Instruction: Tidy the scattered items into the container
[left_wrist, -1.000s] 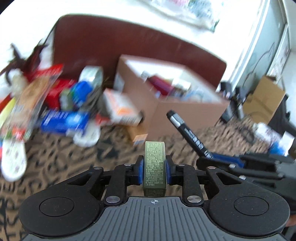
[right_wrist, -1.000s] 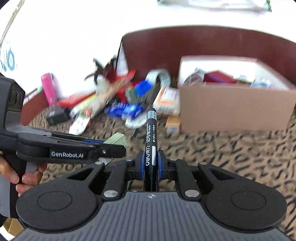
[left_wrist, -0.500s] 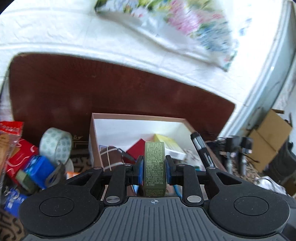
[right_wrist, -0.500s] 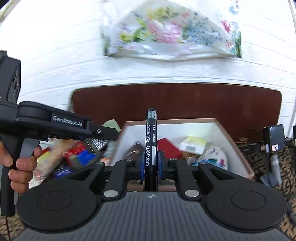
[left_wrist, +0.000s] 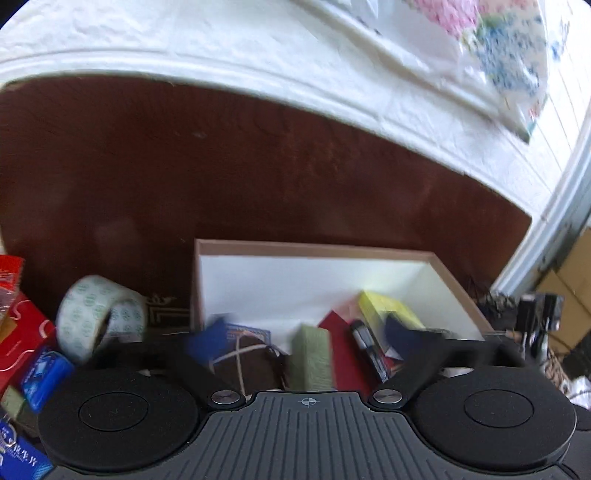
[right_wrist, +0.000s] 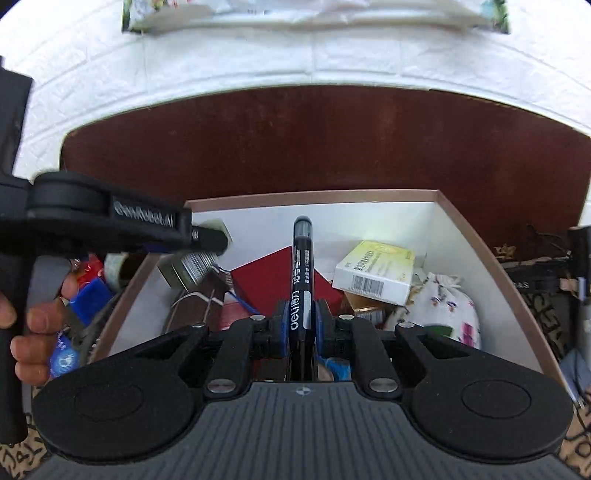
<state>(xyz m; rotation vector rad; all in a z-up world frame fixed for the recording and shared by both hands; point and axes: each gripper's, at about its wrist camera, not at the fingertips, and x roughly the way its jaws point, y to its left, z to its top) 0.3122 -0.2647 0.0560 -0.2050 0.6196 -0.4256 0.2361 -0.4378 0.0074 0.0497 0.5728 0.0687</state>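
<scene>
The black marker (right_wrist: 302, 280) carries the white brand "deli" near its lower end, with a line of small Chinese characters running up the barrel, too small to read. The left gripper (right_wrist: 207, 236), seen from the right wrist view, bears "GenRobot.AI" in white letters along its side, smeared by blur. A yellow-white box (right_wrist: 373, 271) shows a barcode on its end; its printed lines are too small to read. A blue packet (left_wrist: 18, 452) at the left edge has white Chinese characters, not legible.

White brick wall (right_wrist: 258, 59), brown headboard (left_wrist: 258, 177), floral bag (left_wrist: 498, 44)
</scene>
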